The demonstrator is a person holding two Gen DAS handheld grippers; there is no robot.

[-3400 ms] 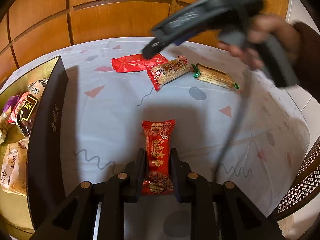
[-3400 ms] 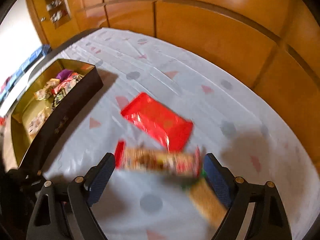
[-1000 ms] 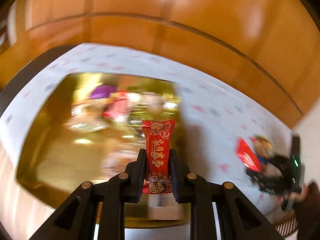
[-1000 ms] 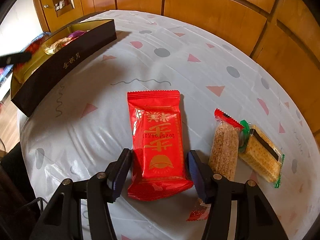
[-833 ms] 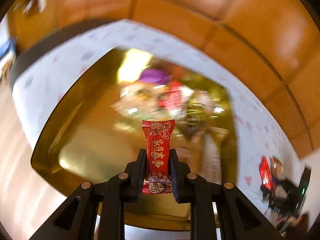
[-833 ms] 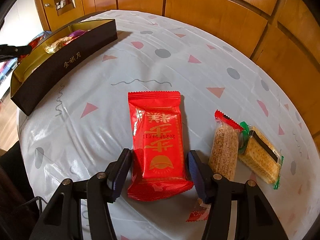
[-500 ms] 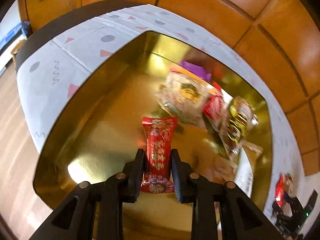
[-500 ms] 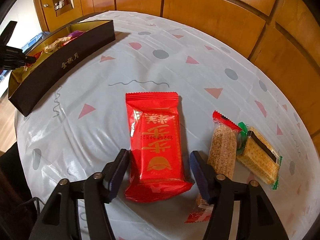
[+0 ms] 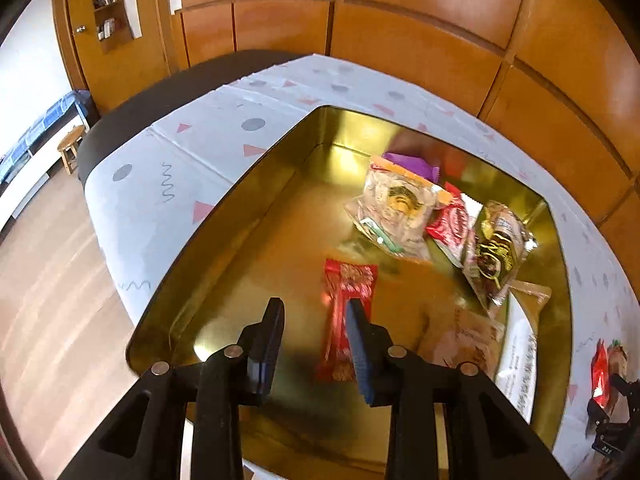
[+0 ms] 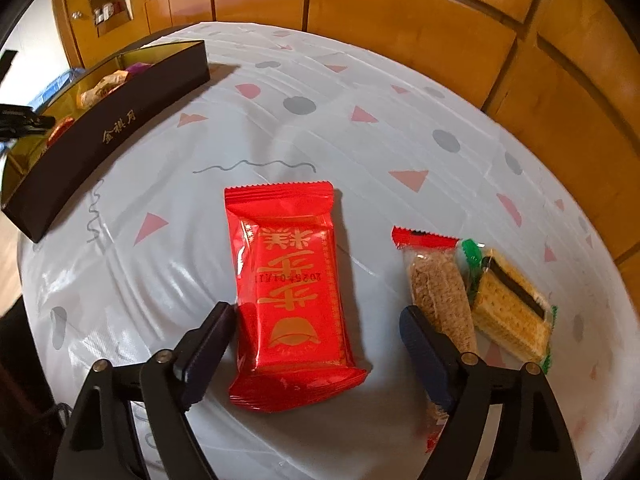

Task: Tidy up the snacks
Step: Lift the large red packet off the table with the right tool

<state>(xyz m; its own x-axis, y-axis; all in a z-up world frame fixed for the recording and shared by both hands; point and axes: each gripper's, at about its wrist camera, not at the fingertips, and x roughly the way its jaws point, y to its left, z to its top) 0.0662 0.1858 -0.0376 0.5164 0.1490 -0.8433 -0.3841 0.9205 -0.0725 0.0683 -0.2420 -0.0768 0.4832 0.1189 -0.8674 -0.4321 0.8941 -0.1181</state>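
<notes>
In the left wrist view my left gripper [image 9: 314, 308] hangs over the gold-lined box [image 9: 224, 216]. Its jaws are opening. The slim red snack packet [image 9: 348, 284] has slipped free, blurred, and lies partly behind the right finger; the pads do not press on it. In the right wrist view my right gripper [image 10: 316, 314] points down at the large red packet [image 10: 288, 280], which lies flat on the tablecloth between the opening jaws. Neither pad squeezes it.
A sesame bar [image 10: 438, 292] and a green-wrapped cracker sandwich [image 10: 508, 308] lie right of the large packet. The box's dark wall [image 10: 112, 132] stands at the far left. Inside are a clear cracker pack [image 9: 396, 204], a dark gold packet [image 9: 496, 248] and several others.
My left gripper swung over the box and sank toward its floor, then its jaws parted and let the slim red packet go. The right gripper's jaws widened around the large red packet.
</notes>
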